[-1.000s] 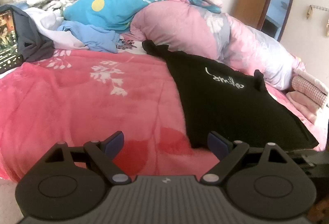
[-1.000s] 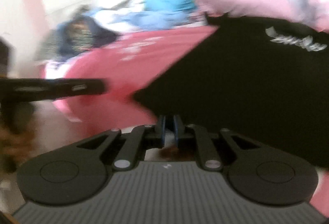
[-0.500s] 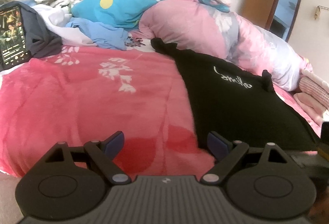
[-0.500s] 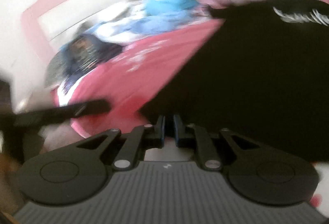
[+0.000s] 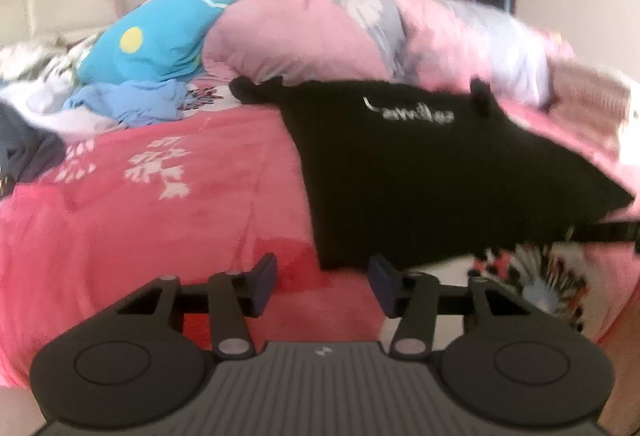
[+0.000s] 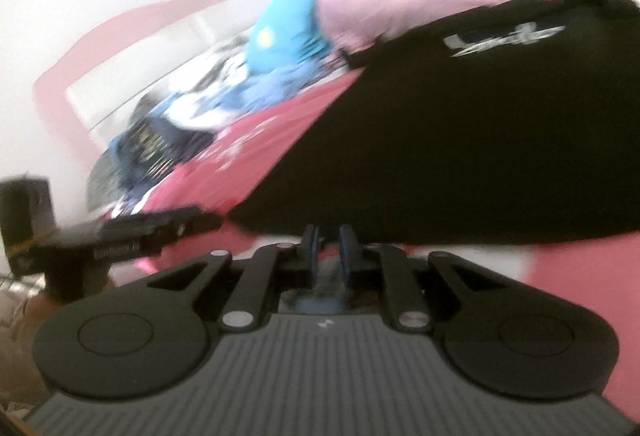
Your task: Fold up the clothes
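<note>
Left wrist view: your left gripper (image 5: 322, 282) is spread wide, empty, just short of the black shirt (image 5: 420, 172) on the pink blanket (image 5: 160, 220). Your right gripper (image 6: 327, 242) is nearly pressed together at the shirt's hem; grip unclear. White lettering (image 5: 408, 113) unreadable.

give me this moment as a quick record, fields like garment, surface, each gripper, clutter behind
garment: black top with white script, spread flat
surface: red floral blanket on a bed
left gripper: open, empty, near the garment's near left corner
right gripper: nearly closed at the garment's near edge; grip on cloth unclear
clutter behind: pink duvet, blue clothes
image quality: motion blur in both views
</note>
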